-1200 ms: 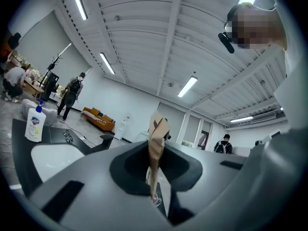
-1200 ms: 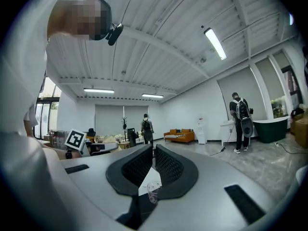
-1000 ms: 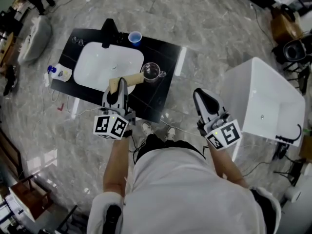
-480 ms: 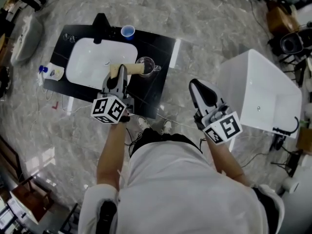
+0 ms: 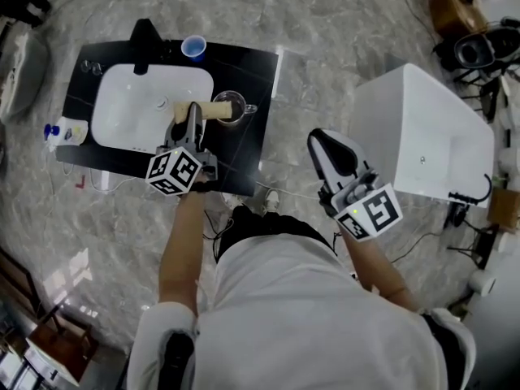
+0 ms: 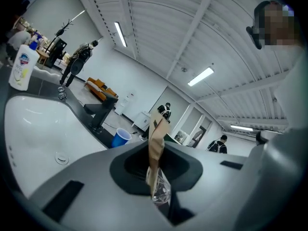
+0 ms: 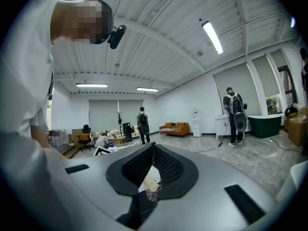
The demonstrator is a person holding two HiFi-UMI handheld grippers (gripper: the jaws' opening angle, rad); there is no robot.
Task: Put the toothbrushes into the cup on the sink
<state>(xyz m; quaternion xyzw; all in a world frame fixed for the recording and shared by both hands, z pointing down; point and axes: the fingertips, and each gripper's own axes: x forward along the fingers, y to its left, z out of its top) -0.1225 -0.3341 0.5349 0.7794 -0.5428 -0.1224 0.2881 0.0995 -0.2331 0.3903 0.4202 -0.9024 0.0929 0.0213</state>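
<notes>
While the left gripper [image 5: 193,116] is pinching one packaged toothbrush [image 5: 214,110] between jaws pressed against its tan card, the packet is lying level, its far end hanging over the rim of one glass cup [image 5: 238,115]. Two cups are standing on the black counter [image 5: 253,70]: that glass one beside the white basin [image 5: 122,108], and one blue cup [image 5: 193,46] near the single faucet [image 5: 145,35]. The right gripper [image 5: 327,146], well apart from the sink, is clamping what looks like a second packet [image 7: 148,182].
</notes>
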